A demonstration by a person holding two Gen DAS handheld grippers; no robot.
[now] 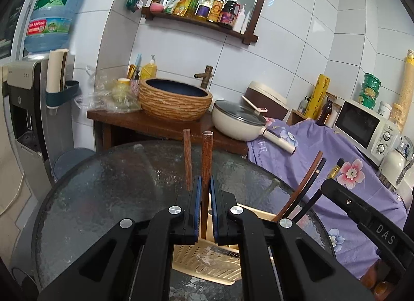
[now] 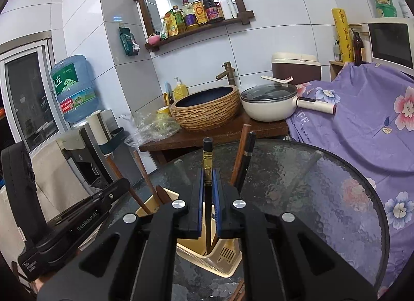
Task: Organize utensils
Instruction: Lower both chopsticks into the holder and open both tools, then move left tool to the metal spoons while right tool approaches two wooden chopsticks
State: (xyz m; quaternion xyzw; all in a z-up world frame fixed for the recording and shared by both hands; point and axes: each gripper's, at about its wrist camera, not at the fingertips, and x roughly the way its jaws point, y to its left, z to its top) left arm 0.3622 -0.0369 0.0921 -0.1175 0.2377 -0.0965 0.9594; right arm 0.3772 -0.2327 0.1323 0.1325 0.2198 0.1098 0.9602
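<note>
My left gripper (image 1: 205,184) is shut on a brown wooden chopstick (image 1: 207,156) that stands upright, its lower end inside the beige perforated utensil holder (image 1: 207,262). A second brown chopstick (image 1: 187,158) stands just left of the fingers; whether it touches them I cannot tell. My right gripper (image 2: 208,179) is shut on a black chopstick with a gold band (image 2: 207,163), its lower end down in the same holder (image 2: 222,254). A brown and a black chopstick (image 2: 243,156) lean in the holder's far right corner. The left gripper (image 2: 124,184) shows at the left of the right wrist view.
The holder stands on a round glass table (image 1: 103,197). Behind it a wooden counter carries a woven-look basin (image 1: 174,101) and a lidded cream pan (image 1: 238,119). A purple flowered cloth (image 2: 362,124) and a microwave (image 1: 367,124) are to the right, a water dispenser (image 1: 28,109) to the left.
</note>
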